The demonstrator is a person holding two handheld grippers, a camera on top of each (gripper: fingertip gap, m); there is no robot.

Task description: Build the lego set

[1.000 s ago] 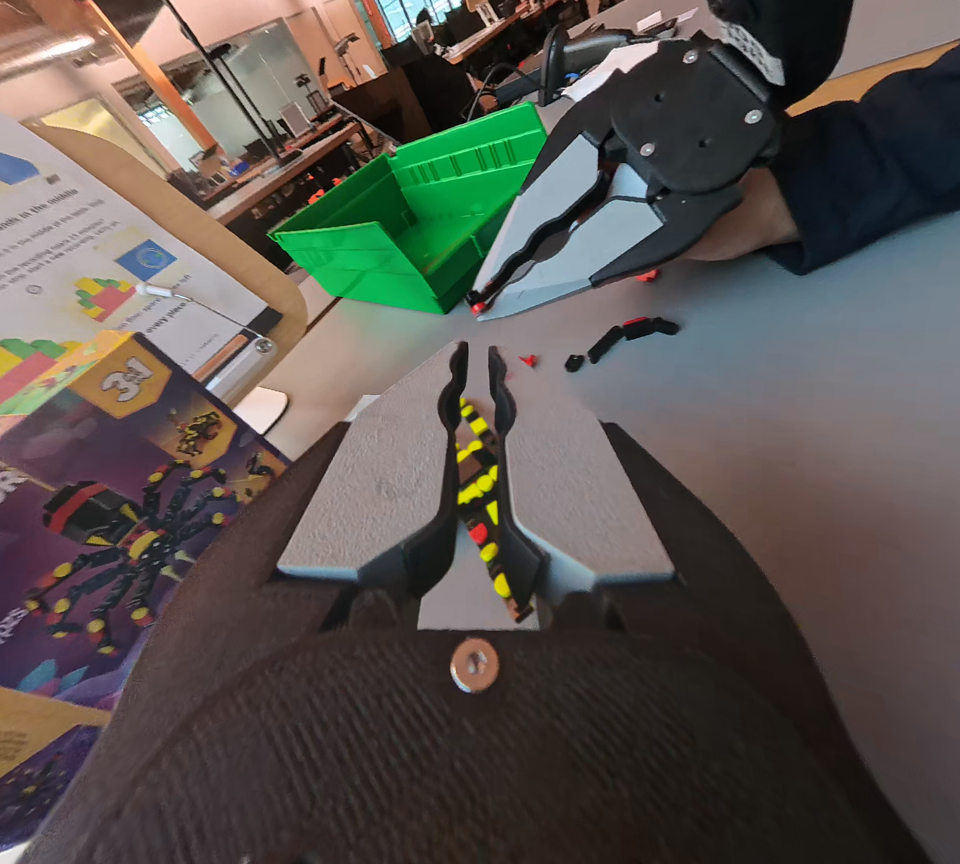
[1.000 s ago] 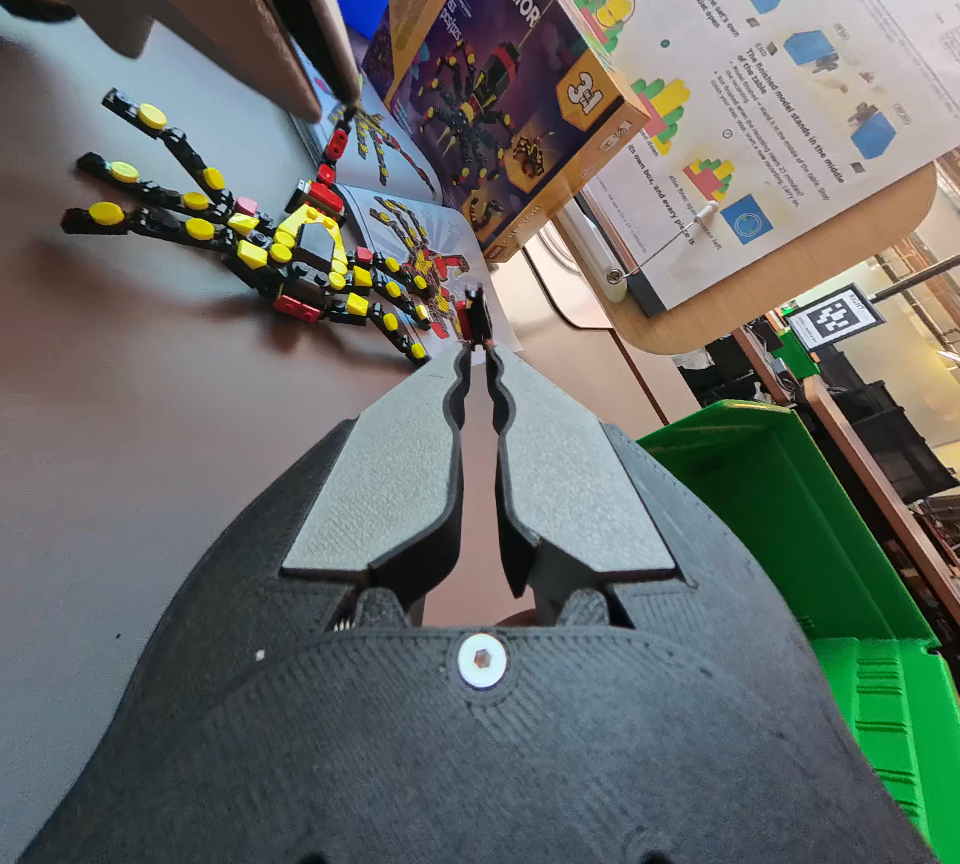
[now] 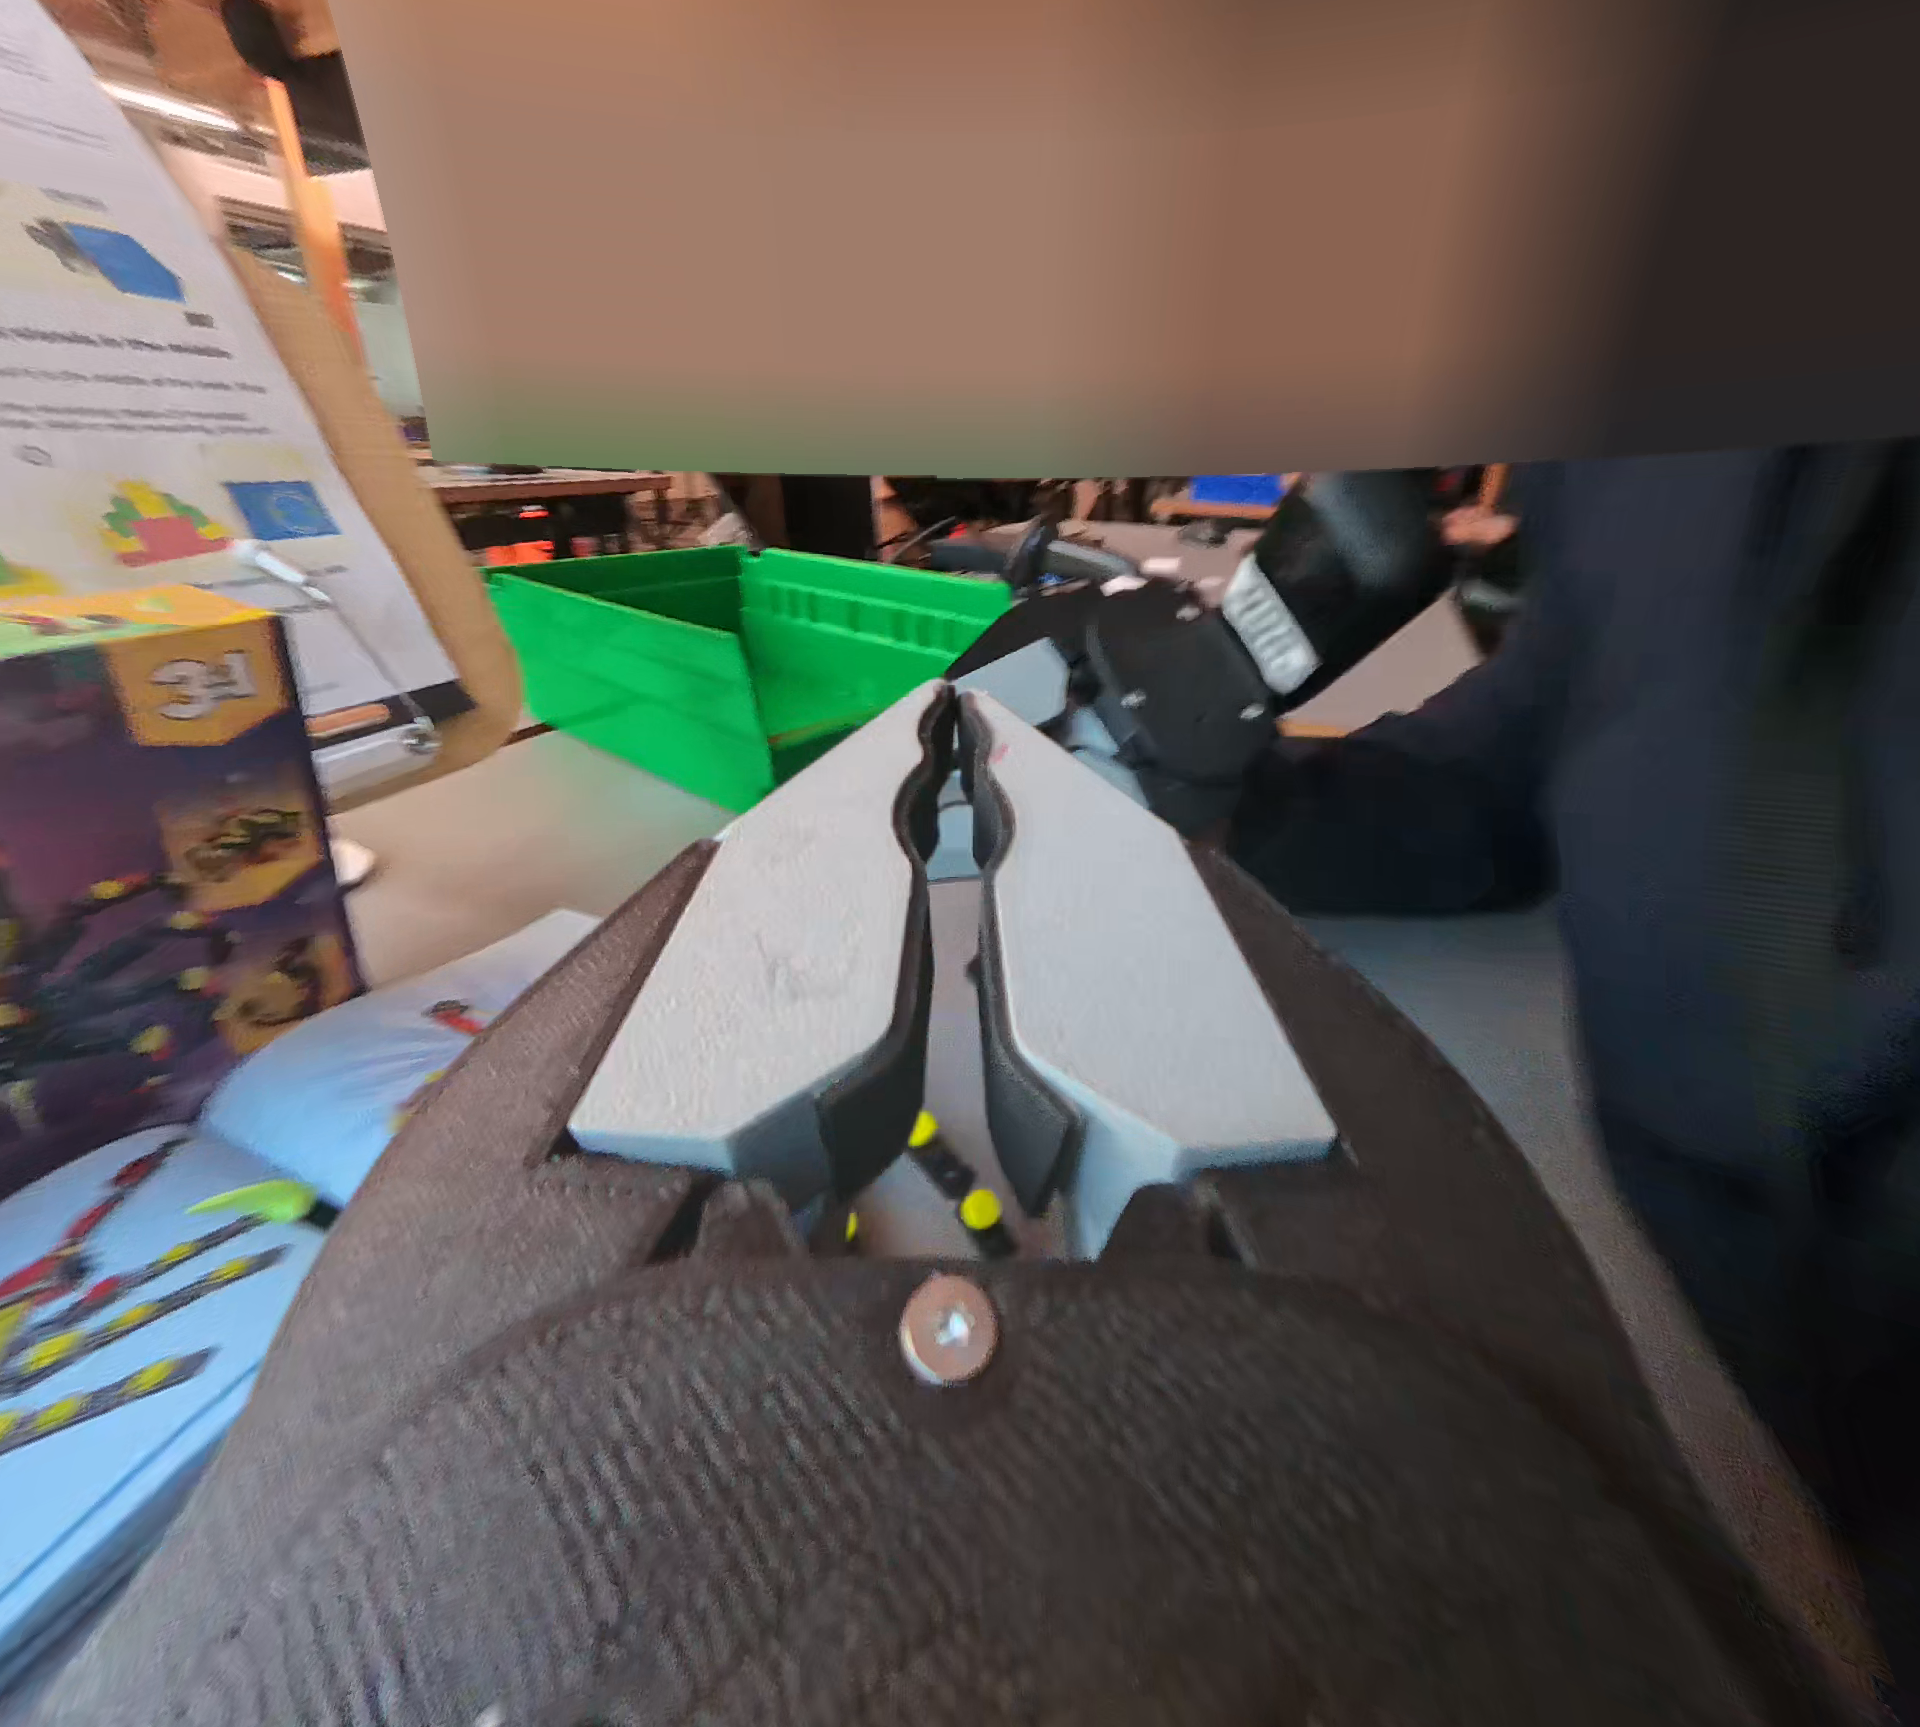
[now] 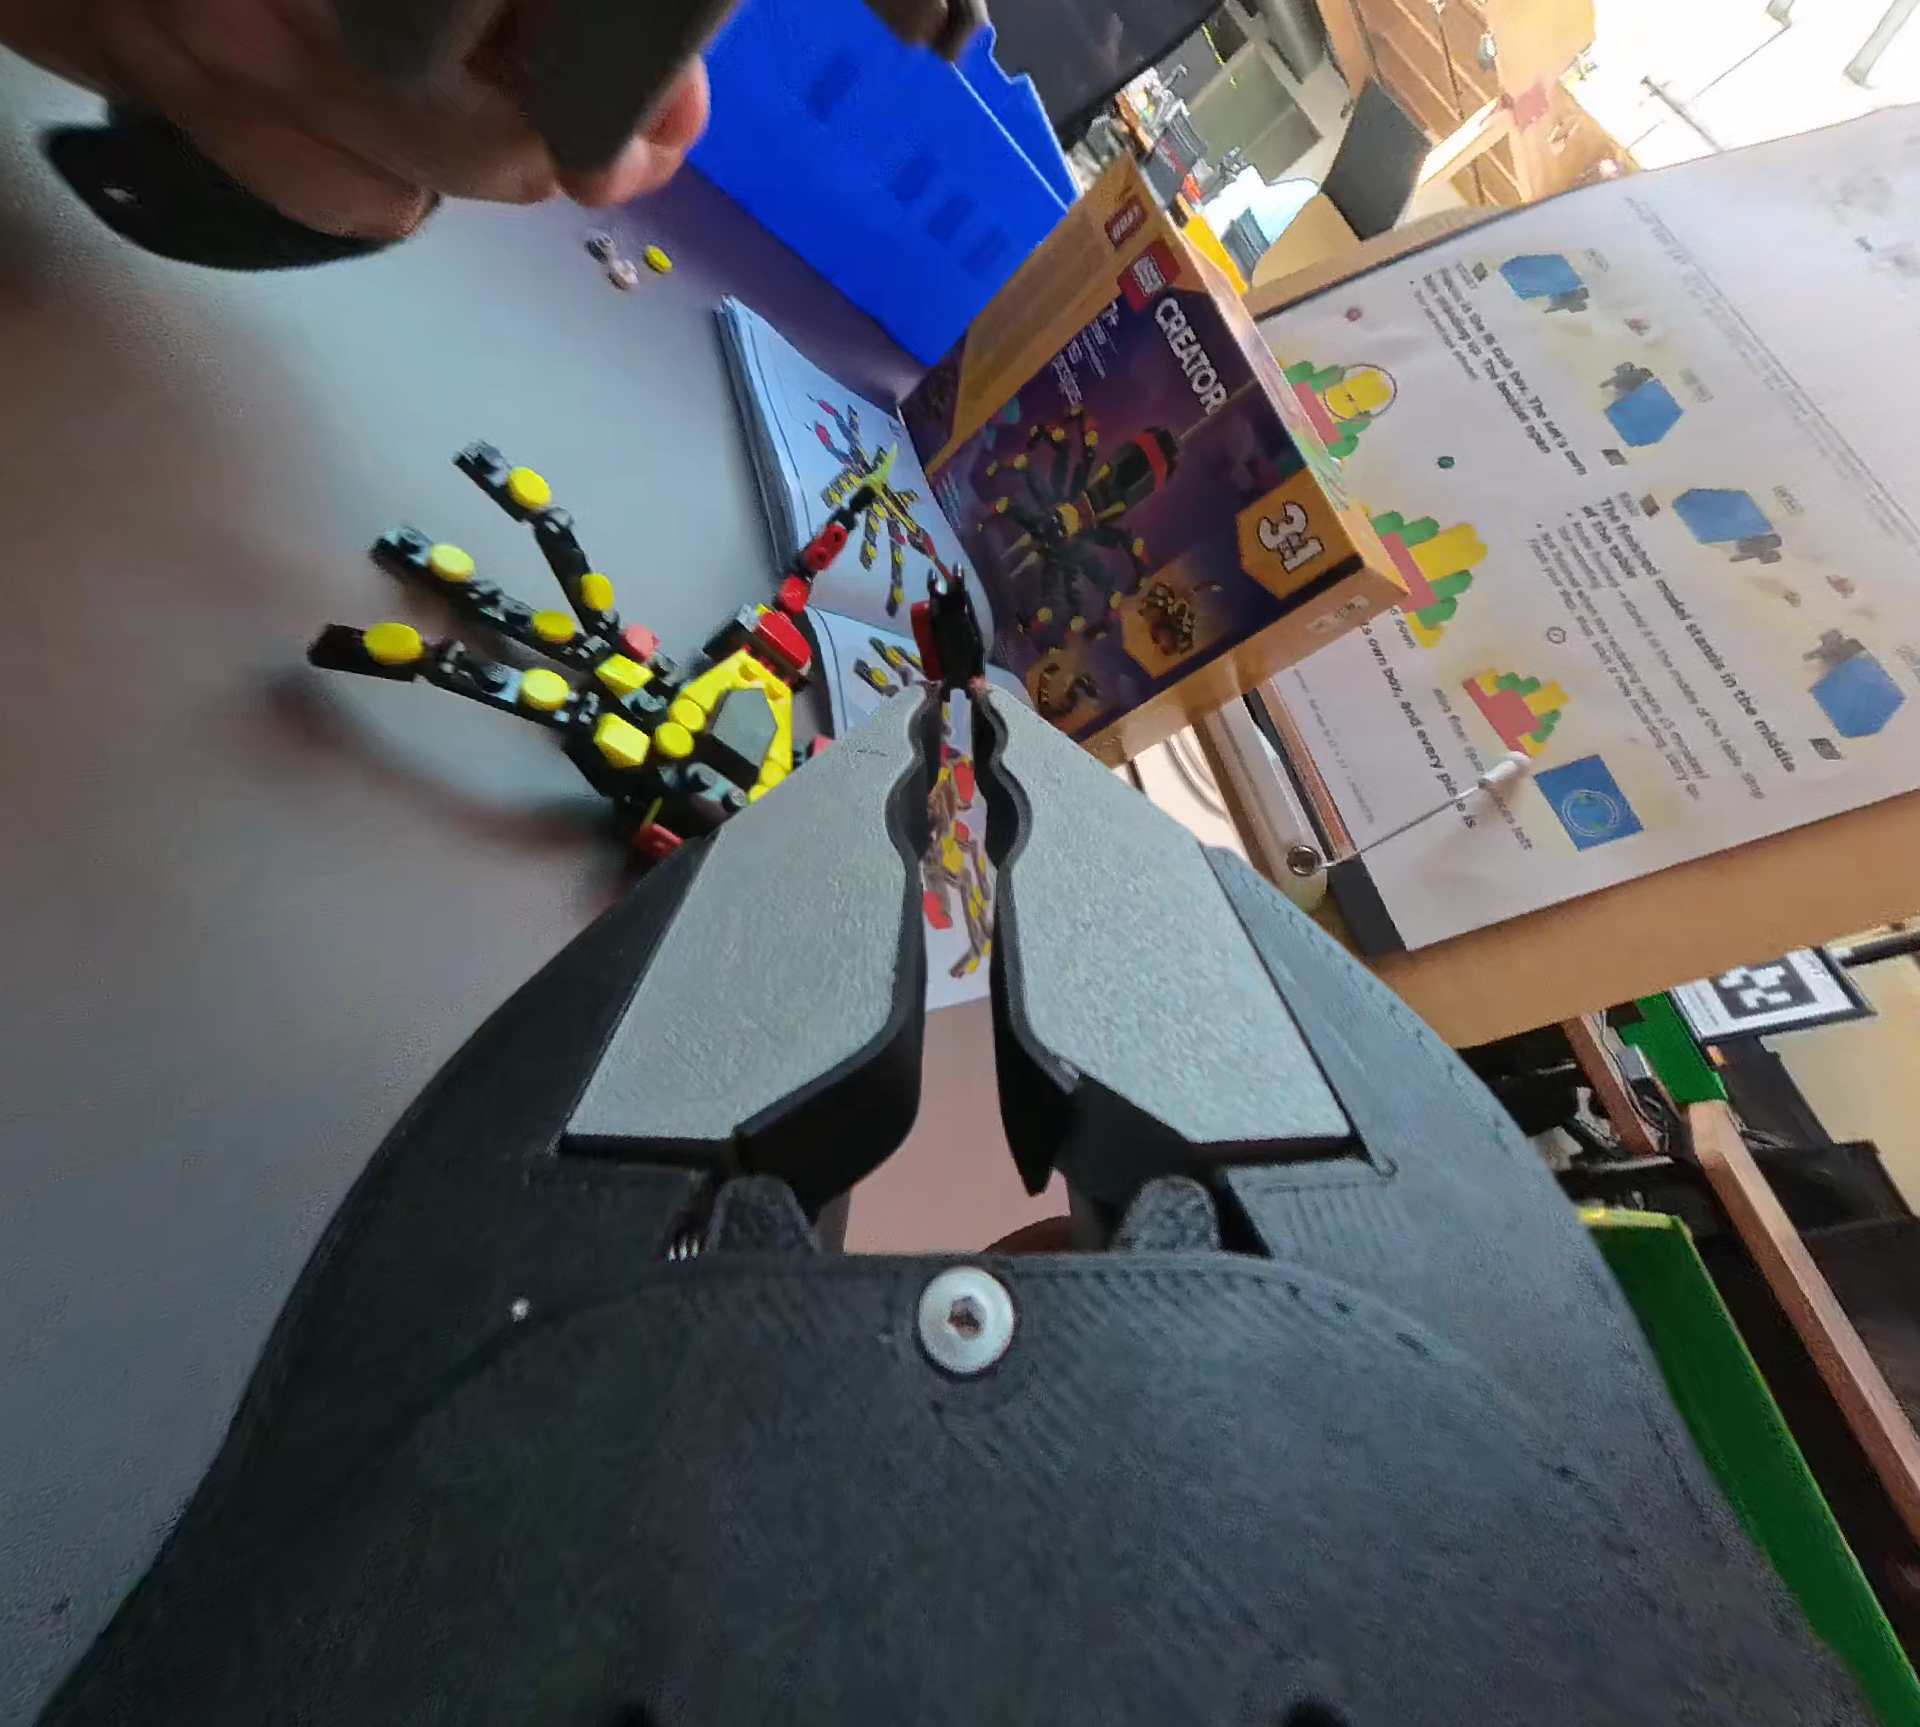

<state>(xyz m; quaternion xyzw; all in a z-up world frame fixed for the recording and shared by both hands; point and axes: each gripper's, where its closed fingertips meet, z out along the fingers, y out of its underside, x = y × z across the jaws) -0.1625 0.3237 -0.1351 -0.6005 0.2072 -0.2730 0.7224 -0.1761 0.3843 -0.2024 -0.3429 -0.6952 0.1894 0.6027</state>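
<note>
The right gripper point(image 4: 954, 706) has its jaws pinched narrow on a small black and red piece point(image 4: 945, 633) that sticks out past the tips at twelve o'clock. The hold is at the piece's lower end only, so it will probably swivel if pushed sideways. It looks feather-light, hard and slick.

The left gripper point(image 3: 951, 709) has its jaws drawn almost together at the tips, and nothing is visible between them there. Far back near the hinge a black strip with yellow studs point(image 3: 961, 1189) shows through the gap; whether it is pinched or simply lies underneath I cannot tell.

In the right wrist view the half-built spider point(image 4: 665, 711) lies on the grey counter point(image 4: 208, 1002) at about ten o'clock from the right jaws, just beside them. Its yellow body sits nearest, and its jointed black legs with yellow studs fan out toward nine and ten o'clock. I judge it light but fragile: the legs are thin chains of clipped joints that would fold or pop off under a squeeze. The safer hold is the compact yellow and black core, braced while the new piece is pressed on.

Beyond it at twelve o'clock lie the instruction booklet point(image 4: 821, 430) and, at one o'clock, the set's box point(image 4: 1122, 472). A green bin point(image 3: 665, 669) stands at eleven o'clock in the left wrist view.
</note>
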